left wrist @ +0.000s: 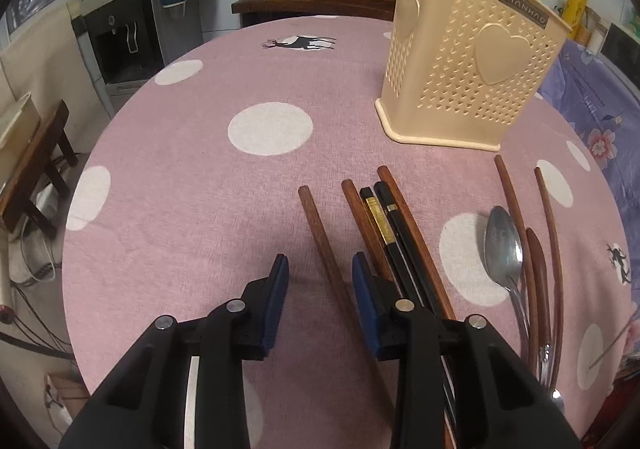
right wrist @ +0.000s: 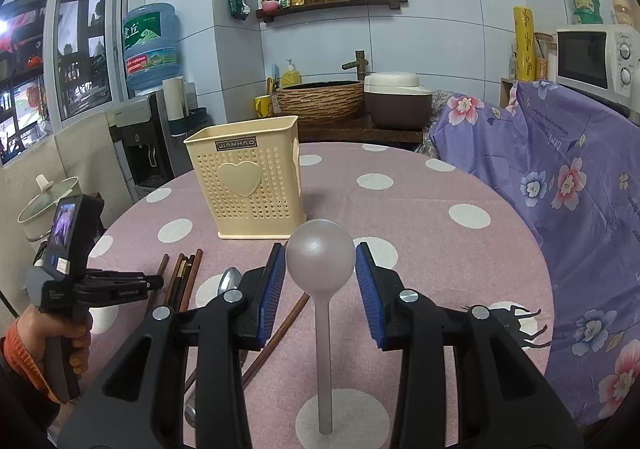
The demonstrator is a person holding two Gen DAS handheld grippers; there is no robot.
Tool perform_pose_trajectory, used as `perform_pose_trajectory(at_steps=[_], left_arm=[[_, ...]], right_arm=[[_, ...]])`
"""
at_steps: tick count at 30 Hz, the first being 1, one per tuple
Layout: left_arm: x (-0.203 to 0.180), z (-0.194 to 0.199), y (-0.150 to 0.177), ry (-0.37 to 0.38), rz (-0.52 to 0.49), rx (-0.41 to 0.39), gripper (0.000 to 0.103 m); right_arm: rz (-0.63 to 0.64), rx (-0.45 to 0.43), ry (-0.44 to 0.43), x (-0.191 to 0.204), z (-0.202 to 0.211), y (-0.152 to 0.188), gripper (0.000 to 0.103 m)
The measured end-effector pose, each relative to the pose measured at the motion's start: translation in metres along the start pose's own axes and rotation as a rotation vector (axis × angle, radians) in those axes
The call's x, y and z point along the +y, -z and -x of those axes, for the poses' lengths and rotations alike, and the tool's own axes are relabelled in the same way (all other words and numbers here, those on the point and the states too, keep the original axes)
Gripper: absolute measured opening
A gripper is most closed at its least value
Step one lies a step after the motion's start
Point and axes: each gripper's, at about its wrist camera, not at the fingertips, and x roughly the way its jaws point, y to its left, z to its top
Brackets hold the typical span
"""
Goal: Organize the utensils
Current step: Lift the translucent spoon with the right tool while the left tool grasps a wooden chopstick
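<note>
Over the pink dotted tablecloth (left wrist: 192,177), my left gripper (left wrist: 320,269) points down with its jaws either side of a brown wooden chopstick (left wrist: 316,225); the blue pads stand clear of it. More chopsticks (left wrist: 384,217), brown and black, lie just right of it, then a metal spoon (left wrist: 502,245) and further brown sticks (left wrist: 516,217). The beige perforated utensil holder (left wrist: 472,61) stands upright beyond them. My right gripper (right wrist: 320,265) is shut on the bowl of a pale translucent spoon (right wrist: 324,329), raised above the table, with the holder (right wrist: 244,185) ahead and to the left.
A person's hand (right wrist: 48,333) carries the left gripper (right wrist: 154,283) at the table's left edge. A purple floral cloth (right wrist: 560,189) covers furniture on the right. A water dispenser (left wrist: 120,37) stands beyond the far left edge. A wooden counter with a basin (right wrist: 320,101) lies behind the table.
</note>
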Motion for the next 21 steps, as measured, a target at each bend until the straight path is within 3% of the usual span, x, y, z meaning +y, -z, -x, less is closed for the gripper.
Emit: perform_pose_trajectory(at_steps=[4,11,21], left_arm=[[-0.004,-0.006,-0.007,-0.028,0.006,0.010,0.031],[-0.004,-0.010,-0.013,-0.068,0.017,-0.014,0.011],[-0.005,-0.013,-0.016,-0.053,0.035,-0.027,0.008]], right_arm=[[-0.002,0.003,0.001,0.000,-0.001,0.001,0.037],[-0.014,0.007,0.001,0.000,-0.005,0.001,0.037],[-0.017,0.006,0.008,0.001,-0.008,0.001,0.037]])
